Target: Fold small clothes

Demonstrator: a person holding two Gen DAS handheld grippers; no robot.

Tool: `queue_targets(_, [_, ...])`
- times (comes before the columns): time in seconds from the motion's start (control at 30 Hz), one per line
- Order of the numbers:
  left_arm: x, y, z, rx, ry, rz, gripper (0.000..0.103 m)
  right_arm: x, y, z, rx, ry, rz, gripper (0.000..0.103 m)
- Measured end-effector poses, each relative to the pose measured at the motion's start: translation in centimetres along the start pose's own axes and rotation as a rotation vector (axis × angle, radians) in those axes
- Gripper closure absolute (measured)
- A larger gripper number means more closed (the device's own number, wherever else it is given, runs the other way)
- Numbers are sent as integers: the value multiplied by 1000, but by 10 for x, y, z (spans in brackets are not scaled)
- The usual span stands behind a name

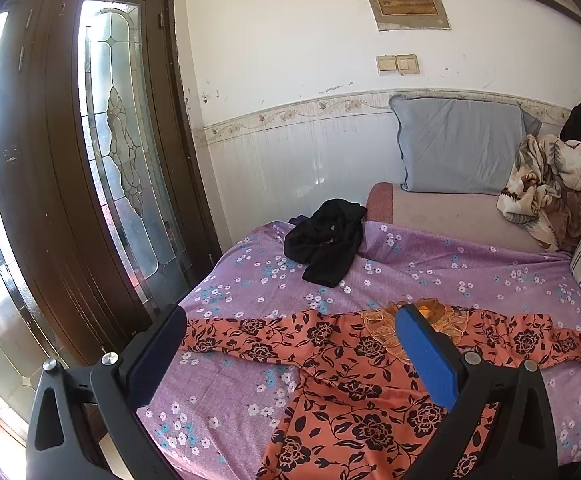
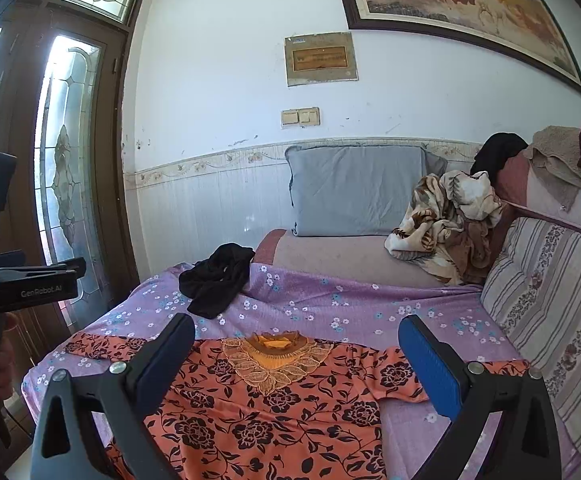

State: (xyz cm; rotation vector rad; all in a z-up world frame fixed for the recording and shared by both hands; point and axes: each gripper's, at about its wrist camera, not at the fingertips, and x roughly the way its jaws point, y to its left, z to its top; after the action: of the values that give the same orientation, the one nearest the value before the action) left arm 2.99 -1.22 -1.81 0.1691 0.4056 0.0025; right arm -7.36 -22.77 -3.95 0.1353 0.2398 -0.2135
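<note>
Orange floral top (image 2: 274, 412) spread flat near bed (image 1: 430, 264) front edge, unfolded; both grippers (image 1: 290, 344) (image 2: 296, 360) wide open, empty, next to pinch a sleeve (image 1: 242, 334).

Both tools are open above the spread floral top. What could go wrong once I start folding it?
The orange floral top lies on a loose purple bedsheet, so a pinch may grab the sheet too. Its lace collar could snag on a tool pad. The left sleeve ends near the bed's edge, so a careless pull might drag it off.
</note>
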Motion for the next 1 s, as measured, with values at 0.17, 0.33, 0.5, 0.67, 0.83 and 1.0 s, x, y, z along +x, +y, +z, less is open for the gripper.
queue_targets(0.17, [3, -1, -2, 4, 4, -2, 0, 2, 2, -1, -8, 4, -4, 0])
queue_targets(0.33, [2, -1, -2, 6, 4, -2, 0, 2, 1, -3, -4, 8, 2, 0])
queue_targets(0.5, [2, -2, -2, 9, 5, -4, 0, 3, 0, -3, -3, 9, -1, 0])
queue_targets(0.67, [3, -2, -2, 10, 7, -4, 0, 5, 1, -4, -2, 11, -2, 0])
queue_targets(0.83, [4, -3, -3, 13, 11, -4, 0, 7, 0, -5, 0, 16, -4, 0])
queue_targets(1.0, [8, -3, -3, 16, 21, -4, 0, 10, 1, -7, 0, 24, -3, 0])
